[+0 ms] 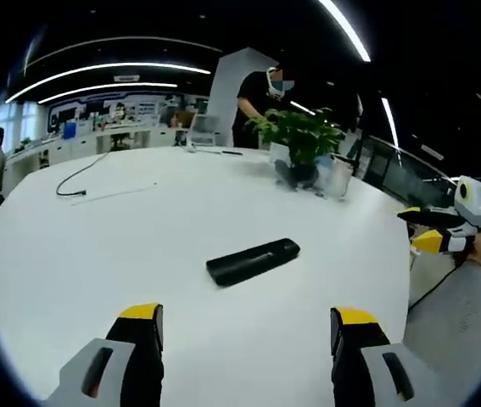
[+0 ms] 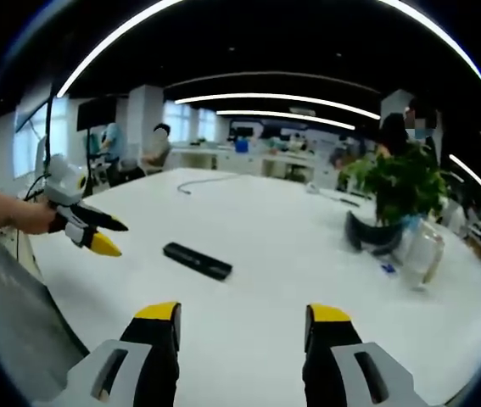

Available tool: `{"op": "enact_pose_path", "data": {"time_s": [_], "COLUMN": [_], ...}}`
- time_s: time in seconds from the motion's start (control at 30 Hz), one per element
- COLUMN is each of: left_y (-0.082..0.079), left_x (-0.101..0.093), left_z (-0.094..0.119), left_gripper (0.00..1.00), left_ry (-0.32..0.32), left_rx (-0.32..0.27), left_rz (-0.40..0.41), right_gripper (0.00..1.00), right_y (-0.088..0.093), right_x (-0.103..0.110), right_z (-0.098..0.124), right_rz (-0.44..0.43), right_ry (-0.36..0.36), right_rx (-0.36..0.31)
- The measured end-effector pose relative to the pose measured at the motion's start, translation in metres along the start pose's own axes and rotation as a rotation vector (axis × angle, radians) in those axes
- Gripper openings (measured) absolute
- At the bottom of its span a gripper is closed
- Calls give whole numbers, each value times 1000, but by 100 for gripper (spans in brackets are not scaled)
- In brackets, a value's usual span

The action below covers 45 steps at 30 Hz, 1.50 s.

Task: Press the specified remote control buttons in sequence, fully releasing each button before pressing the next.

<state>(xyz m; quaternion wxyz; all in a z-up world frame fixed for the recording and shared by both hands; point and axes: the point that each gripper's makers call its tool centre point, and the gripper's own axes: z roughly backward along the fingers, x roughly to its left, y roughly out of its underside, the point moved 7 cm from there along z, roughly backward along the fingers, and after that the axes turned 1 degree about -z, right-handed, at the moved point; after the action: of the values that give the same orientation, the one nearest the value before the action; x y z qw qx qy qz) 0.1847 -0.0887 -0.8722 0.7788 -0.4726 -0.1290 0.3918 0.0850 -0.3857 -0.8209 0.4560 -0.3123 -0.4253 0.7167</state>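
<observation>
A long black remote control (image 1: 253, 260) lies flat on the white table (image 1: 138, 246), buttons too small to make out. My left gripper (image 1: 248, 326) stands open just in front of it, jaws wide apart, nothing between them. From the right edge of the left gripper view my right gripper (image 1: 433, 227) comes in, open, off the table's edge. In the right gripper view the remote (image 2: 198, 260) lies ahead and to the left of my open right gripper (image 2: 244, 326). The left gripper (image 2: 104, 237) hangs open left of the remote, held by a hand (image 2: 15, 214).
A potted plant (image 1: 301, 136) and a glass jug (image 1: 339, 175) stand at the table's far side; the plant (image 2: 405, 182) and jug (image 2: 422, 253) sit right of the remote. A thin cable (image 1: 79, 180) lies far left. A grey chair back (image 2: 11, 331) is close by. People stand behind.
</observation>
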Motion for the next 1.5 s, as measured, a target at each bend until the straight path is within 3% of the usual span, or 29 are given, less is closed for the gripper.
{"op": "enact_pose_path", "data": {"time_s": [0.23, 0.57, 0.9, 1.03, 1.23, 1.5], "left_y": [-9, -19, -24, -30, -38, -50], "left_x": [10, 17, 22, 19, 23, 23], "left_z": [-17, -42, -64, -71, -82, -94], "left_gripper": [83, 82, 78, 73, 70, 62], "left_ry": [30, 73, 128, 178, 233, 280], "left_rx": [30, 129, 273, 305, 386, 418], "left_rz": [-9, -113, -307, -340, -476, -525], "right_gripper": [56, 53, 52, 52, 51, 51], "right_y": [2, 4, 5, 5, 5, 5], "right_x": [1, 0, 0, 0, 0, -1], "right_z": [-1, -2, -3, -3, -3, -4], "right_rz": [4, -5, -9, -12, -17, -26], "right_ry": [-7, -12, -21, -23, -27, -28], "right_rx": [15, 25, 31, 32, 32, 32]}}
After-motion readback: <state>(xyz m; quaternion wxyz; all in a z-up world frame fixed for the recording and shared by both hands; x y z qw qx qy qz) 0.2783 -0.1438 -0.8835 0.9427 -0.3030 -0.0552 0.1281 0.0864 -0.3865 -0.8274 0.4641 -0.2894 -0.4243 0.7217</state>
